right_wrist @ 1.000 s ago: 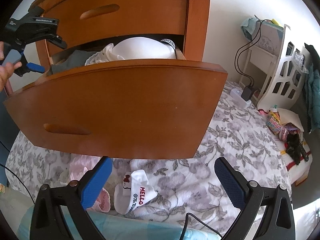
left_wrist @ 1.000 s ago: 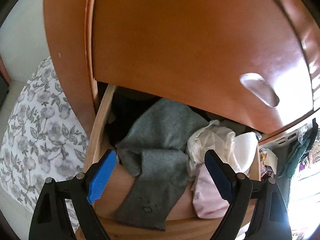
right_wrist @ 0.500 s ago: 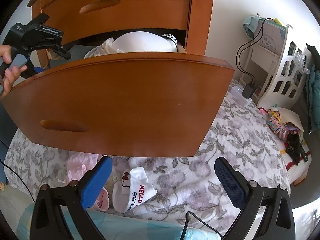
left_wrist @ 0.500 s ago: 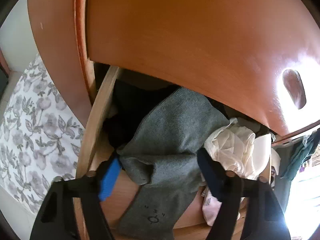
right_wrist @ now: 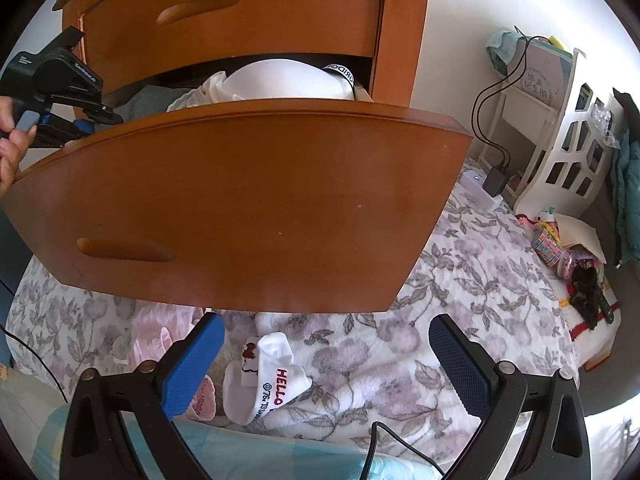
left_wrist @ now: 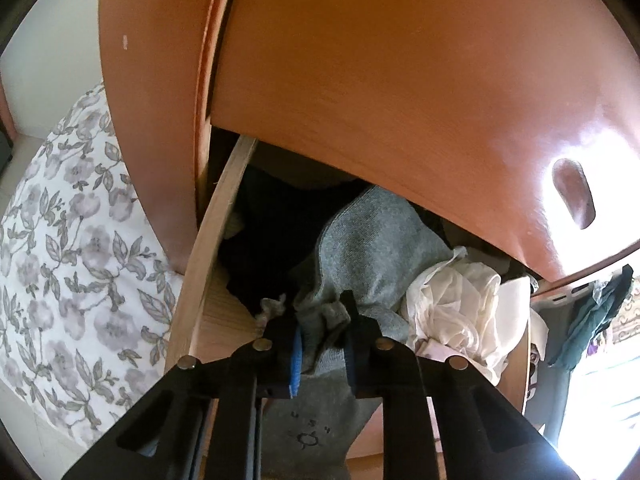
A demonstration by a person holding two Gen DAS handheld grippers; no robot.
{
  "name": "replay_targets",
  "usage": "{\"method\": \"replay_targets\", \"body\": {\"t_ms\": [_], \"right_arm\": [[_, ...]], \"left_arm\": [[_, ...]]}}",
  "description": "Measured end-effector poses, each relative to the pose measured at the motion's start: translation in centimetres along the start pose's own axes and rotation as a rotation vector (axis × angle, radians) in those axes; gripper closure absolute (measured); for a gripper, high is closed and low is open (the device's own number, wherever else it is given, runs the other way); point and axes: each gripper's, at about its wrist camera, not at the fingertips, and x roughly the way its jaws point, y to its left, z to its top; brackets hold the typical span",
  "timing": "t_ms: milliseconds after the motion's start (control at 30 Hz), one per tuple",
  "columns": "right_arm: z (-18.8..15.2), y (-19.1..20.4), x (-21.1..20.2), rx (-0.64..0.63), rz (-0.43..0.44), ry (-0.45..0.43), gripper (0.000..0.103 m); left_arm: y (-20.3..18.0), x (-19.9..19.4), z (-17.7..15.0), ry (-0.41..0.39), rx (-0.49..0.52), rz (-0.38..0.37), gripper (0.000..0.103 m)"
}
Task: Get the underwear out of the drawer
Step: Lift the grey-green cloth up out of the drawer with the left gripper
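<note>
The open wooden drawer (left_wrist: 212, 240) holds a grey knitted underwear piece (left_wrist: 376, 240) beside dark clothes and a crumpled cream garment (left_wrist: 452, 304). My left gripper (left_wrist: 322, 344) reaches down into the drawer. Its jaws are closing, and the blue pads pinch a bunched fold of the grey piece. From the right wrist view, the left gripper (right_wrist: 106, 118) dips behind the drawer front (right_wrist: 248, 200), held by a person's hand (right_wrist: 10, 148). My right gripper (right_wrist: 326, 324) hangs open below the drawer front, over the bed, with nothing between its fingers.
The closed upper drawer (left_wrist: 400, 80) overhangs the open one closely. A white padded cup (right_wrist: 280, 84) and a black waistband sit at the drawer's right. A white sock (right_wrist: 268, 376) and a pink garment (right_wrist: 160, 328) lie on the floral bedspread (right_wrist: 460, 280). A white bedside shelf (right_wrist: 560, 152) stands at right.
My left gripper sank into the drawer and its jaws went from wide open to pinching the grey piece, which bunched up. The right gripper stayed put.
</note>
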Motion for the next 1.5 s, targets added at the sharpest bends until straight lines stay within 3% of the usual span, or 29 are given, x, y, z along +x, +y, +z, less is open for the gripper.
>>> {"method": "replay_targets", "body": {"t_ms": [667, 1233, 1500], "right_arm": [[0.0, 0.1, -0.4, -0.011, -0.018, -0.012, 0.0], [-0.1, 0.2, -0.9, -0.015, -0.035, -0.037, 0.0], [0.0, 0.2, -1.3, -0.013, -0.041, -0.053, 0.0]], "left_arm": [[-1.7, -6.6, -1.8, -0.111, 0.057, -0.14, 0.089], [-3.7, -15.4, -4.0, -0.274, 0.124, -0.257, 0.089], [-5.2, -21.4, -5.5, -0.392, 0.183, -0.312, 0.089]]}}
